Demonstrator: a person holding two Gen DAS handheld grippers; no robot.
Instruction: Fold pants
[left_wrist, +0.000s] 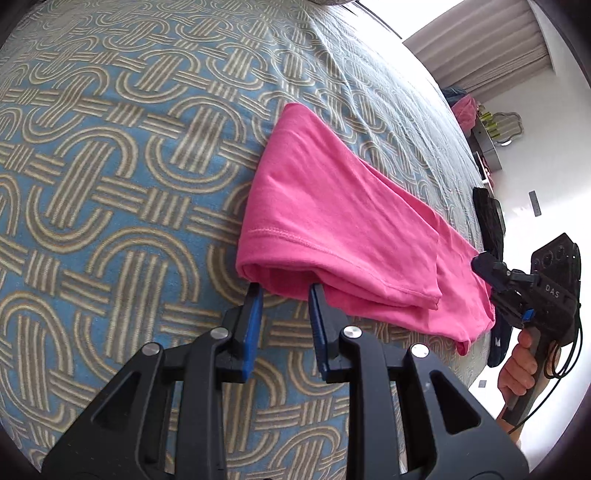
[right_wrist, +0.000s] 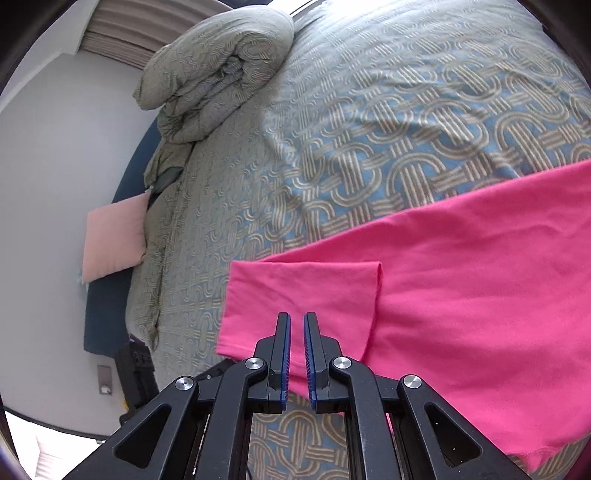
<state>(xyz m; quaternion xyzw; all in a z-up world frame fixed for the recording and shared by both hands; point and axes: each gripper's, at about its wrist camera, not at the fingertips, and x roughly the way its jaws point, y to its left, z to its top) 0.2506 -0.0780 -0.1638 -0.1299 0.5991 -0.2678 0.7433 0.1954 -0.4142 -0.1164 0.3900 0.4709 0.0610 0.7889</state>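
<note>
Pants: pink pants (left_wrist: 332, 221) lie folded over on the bed (left_wrist: 110, 166), along its near edge, top layer doubled back.
Left tool: left tool (left_wrist: 286, 291) spread wide at the folded end, tips right at the cloth, gripping nothing.
Right tool: right tool (right_wrist: 296, 317) over the other end, fingers nearly together with a slit showing; whether cloth is pinched, I cannot tell.
Risk: I'd say a one-layer grab would let the fold slide apart, or the end slip off the bed edge.
Elsewhere: rolled duvet (right_wrist: 214, 74) and pink pillow (right_wrist: 112, 240) sit well apart.
</note>
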